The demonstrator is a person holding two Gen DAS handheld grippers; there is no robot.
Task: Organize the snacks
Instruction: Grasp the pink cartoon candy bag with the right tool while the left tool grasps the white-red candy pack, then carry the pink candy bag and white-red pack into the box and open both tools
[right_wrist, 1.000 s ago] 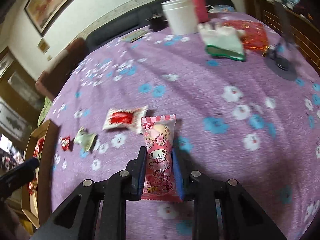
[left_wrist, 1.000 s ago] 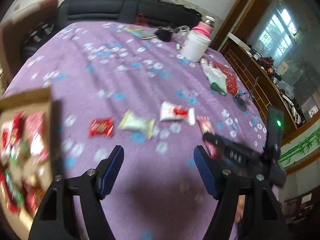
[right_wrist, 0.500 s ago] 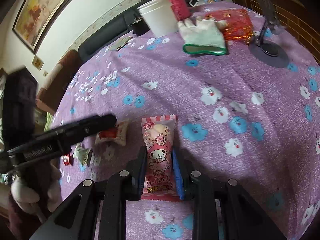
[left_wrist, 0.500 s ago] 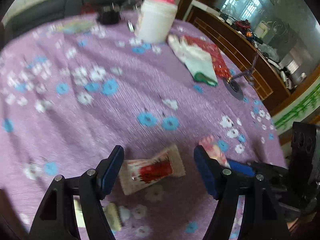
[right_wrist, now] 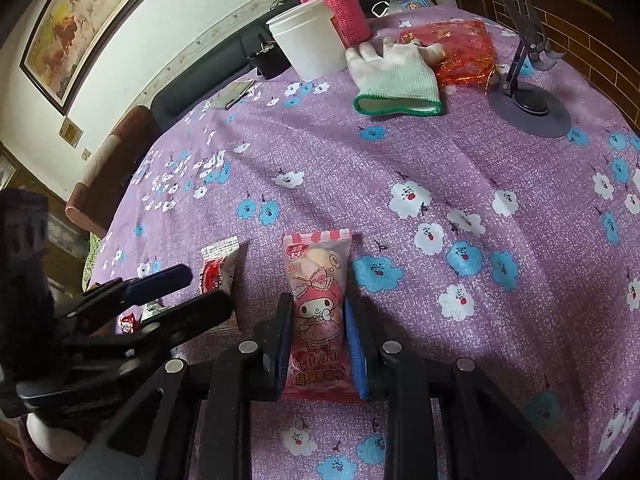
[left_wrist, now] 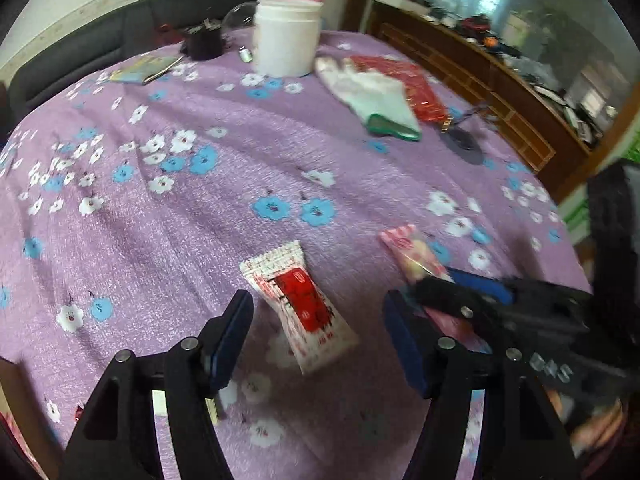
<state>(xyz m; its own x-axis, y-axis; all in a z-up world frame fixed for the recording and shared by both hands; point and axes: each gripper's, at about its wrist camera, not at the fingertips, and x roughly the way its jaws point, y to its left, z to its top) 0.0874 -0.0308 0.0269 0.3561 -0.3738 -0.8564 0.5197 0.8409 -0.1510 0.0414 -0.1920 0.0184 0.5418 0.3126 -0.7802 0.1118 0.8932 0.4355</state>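
Note:
My right gripper (right_wrist: pixel 318 316) is shut on a pink My Melody snack packet (right_wrist: pixel 318 300), gripped by its sides just above the purple flowered tablecloth (right_wrist: pixel 460 160). The packet also shows in the left wrist view (left_wrist: pixel 416 258) with the right gripper (left_wrist: pixel 460 300) around it. My left gripper (left_wrist: pixel 316 320) is open. A white and red snack packet (left_wrist: pixel 300 304) lies on the cloth between its fingers. The same packet shows in the right wrist view (right_wrist: pixel 218 266), with the left gripper (right_wrist: pixel 172 292) over it. A small red candy (right_wrist: pixel 127 323) lies behind it.
At the far side stand a white tub (left_wrist: pixel 286 36), a pink bottle (right_wrist: pixel 334 4), a white glove (left_wrist: pixel 372 96), a red bag (left_wrist: pixel 416 88) and a phone stand (right_wrist: pixel 524 88). A booklet (left_wrist: pixel 140 70) lies far left. A wooden sideboard (left_wrist: pixel 500 92) runs along the right.
My left gripper has swung right from the snack box and come down around the white and red packet. My right gripper has kept its hold on the pink packet.

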